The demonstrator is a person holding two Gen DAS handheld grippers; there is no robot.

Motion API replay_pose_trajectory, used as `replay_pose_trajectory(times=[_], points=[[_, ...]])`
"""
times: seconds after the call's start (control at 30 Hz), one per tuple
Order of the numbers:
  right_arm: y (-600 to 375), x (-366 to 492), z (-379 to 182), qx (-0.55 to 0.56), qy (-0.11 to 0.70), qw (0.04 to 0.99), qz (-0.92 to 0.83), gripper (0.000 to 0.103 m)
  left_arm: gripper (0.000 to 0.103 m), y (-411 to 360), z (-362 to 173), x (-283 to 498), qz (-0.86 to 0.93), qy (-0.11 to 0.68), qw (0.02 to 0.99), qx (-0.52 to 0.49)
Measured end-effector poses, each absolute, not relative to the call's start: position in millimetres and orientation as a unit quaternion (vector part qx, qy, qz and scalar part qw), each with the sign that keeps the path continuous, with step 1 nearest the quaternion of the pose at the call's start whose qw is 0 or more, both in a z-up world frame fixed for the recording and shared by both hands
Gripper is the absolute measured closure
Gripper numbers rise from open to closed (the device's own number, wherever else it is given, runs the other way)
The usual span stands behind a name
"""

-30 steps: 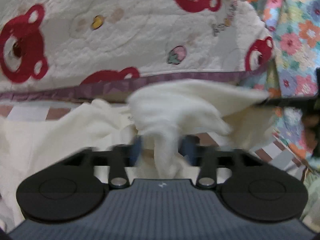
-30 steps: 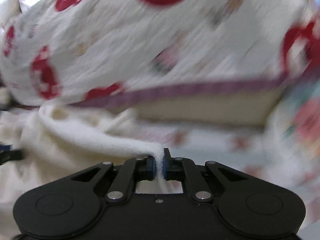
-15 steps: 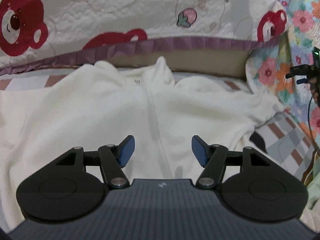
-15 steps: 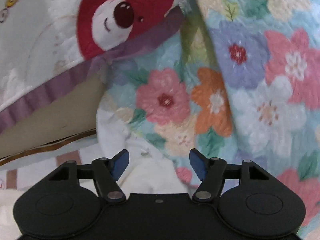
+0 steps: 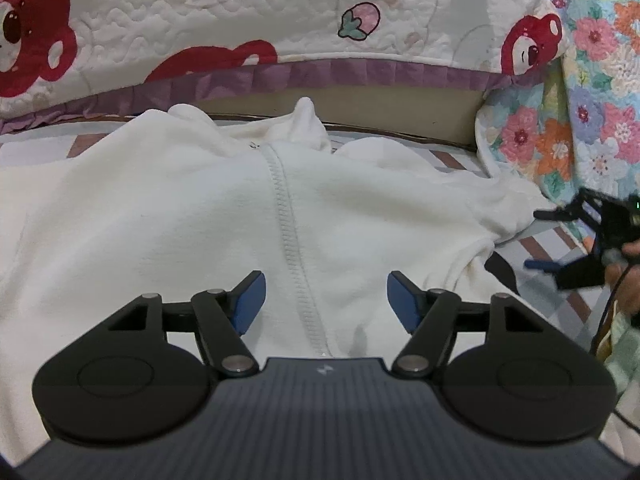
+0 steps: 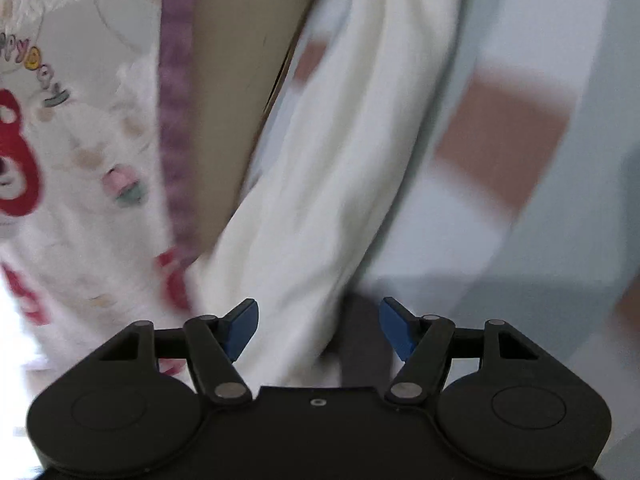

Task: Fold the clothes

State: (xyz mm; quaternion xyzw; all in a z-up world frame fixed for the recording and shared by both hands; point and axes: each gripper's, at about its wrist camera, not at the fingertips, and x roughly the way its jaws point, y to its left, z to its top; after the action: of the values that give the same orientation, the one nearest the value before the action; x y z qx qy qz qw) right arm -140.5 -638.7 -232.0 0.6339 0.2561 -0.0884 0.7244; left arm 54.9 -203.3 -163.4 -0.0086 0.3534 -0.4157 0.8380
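A: Left wrist view, left to right. Item one?

B: Bear-print quilt, across the top of the frame, purple trim along its lower edge. Below it, a white garment spread flat, filling the middle from the left edge to right of centre.

A: Orientation of the garment?

B: Zipper seam runs from the bottom centre up to the collar at upper centre. Long axis follows the seam, collar end pointing away from the camera toward the quilt. One sleeve reaches out to the right.

A: Left gripper?

B: Left gripper, bottom centre, fingers spread wide, nothing between them but the seam lying beneath.

A: Right side?

B: Floral fabric, upper right. Right gripper at the right edge, just beside the sleeve end, with a hand on it.

A: Right wrist view?

B: Blurred. Quilt at left, sleeve running from the bottom centre to the top, checked sheet at right. Right gripper has its fingers apart, the sleeve's near end lying between them, not clamped.
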Motion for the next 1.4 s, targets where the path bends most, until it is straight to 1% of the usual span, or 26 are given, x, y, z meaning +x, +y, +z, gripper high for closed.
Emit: replay_pose_trajectory(times=[0.03,0.1,0.17,0.23,0.27,0.33,0.37,0.4,0.43,0.5,0.53,0.6,0.63,0.73,0.83,0.87,0.9,0.97,1.0,1.1,1.17,1.2,1.23,1.3,1.33,1.4], points=[[-626,-139,-233,0.634,0.26,0.725,-0.067,0.031,0.036,-203,-163,56,-0.417,0.356,0.836,-0.013],[-597,-131,-224,0.578,0.296,0.76,-0.04,0.031,0.036,-203,-163,57,-0.42,0.361,0.832,-0.021],[-565,-123,-214,0.491,0.346,0.799,-0.015,0.031,0.036,-204,-165,59,-0.42,0.367,0.83,-0.022],[-536,-114,-206,0.414,0.398,0.819,0.021,0.035,0.036,-206,-170,60,-0.413,0.378,0.828,-0.017],[-522,-110,-202,0.374,0.42,0.826,0.037,0.034,0.036,-206,-172,61,-0.41,0.384,0.827,-0.015],[-504,-103,-191,0.301,0.43,0.85,0.05,0.034,0.036,-207,-174,62,-0.406,0.393,0.825,-0.013],[-498,-102,-192,0.284,0.433,0.854,0.051,0.034,0.036,-207,-174,63,-0.404,0.398,0.824,-0.01],[-493,-100,-193,0.271,0.437,0.856,0.052,0.029,0.036,-208,-174,64,-0.402,0.403,0.822,-0.003],[-496,-96,-200,0.282,0.443,0.849,0.051,0.026,0.036,-209,-174,64,-0.401,0.41,0.819,0.004],[-499,-89,-213,0.306,0.455,0.835,0.036,0.027,0.036,-209,-173,66,-0.397,0.429,0.811,0.02],[-500,-90,-211,0.315,0.445,0.838,0.033,0.044,0.036,-207,-172,65,-0.398,0.434,0.808,0.026],[-501,-92,-206,0.33,0.424,0.843,0.027,0.085,0.036,-203,-167,63,-0.395,0.443,0.804,0.033],[-497,-95,-197,0.331,0.418,0.845,0.027,0.086,0.036,-201,-164,62,-0.392,0.446,0.804,0.037],[-492,-123,-140,0.307,0.381,0.871,0.036,0.086,0.037,-193,-146,53,-0.388,0.433,0.813,0.042],[-491,-168,-84,0.221,0.43,0.873,-0.065,0.087,0.037,-177,-130,47,-0.378,0.394,0.838,0.018],[-488,-180,-80,0.175,0.454,0.867,-0.107,0.087,0.037,-174,-130,49,-0.373,0.396,0.839,0.014],[-485,-190,-86,0.156,0.467,0.861,-0.129,0.087,0.037,-173,-133,54,-0.366,0.406,0.837,0.013],[-491,-198,-123,0.196,0.498,0.833,-0.143,0.087,0.037,-170,-142,64,-0.346,0.429,0.835,0.013],[-489,-194,-137,0.194,0.51,0.825,-0.148,0.087,0.037,-167,-145,67,-0.337,0.436,0.835,0.014],[-485,-183,-176,0.186,0.545,0.801,-0.163,0.077,0.037,-160,-153,76,-0.308,0.455,0.835,0.018],[-484,-178,-171,0.163,0.552,0.801,-0.166,0.073,0.037,-152,-153,85,-0.286,0.457,0.842,0.012],[-482,-173,-166,0.146,0.553,0.803,-0.167,0.066,0.037,-148,-153,89,-0.275,0.456,0.846,0.008],[-483,-175,-157,0.136,0.544,0.808,-0.18,0.056,0.037,-144,-152,94,-0.262,0.455,0.851,0.004],[-484,-178,-141,0.117,0.525,0.818,-0.205,0.05,0.037,-131,-150,103,-0.234,0.448,0.863,-0.007],[-486,-180,-132,0.118,0.509,0.825,-0.215,0.049,0.037,-122,-149,107,-0.219,0.442,0.87,-0.019],[-503,-199,-116,0.236,0.414,0.855,-0.203,0.044,0.037,-104,-148,115,-0.188,0.428,0.883,-0.044]])
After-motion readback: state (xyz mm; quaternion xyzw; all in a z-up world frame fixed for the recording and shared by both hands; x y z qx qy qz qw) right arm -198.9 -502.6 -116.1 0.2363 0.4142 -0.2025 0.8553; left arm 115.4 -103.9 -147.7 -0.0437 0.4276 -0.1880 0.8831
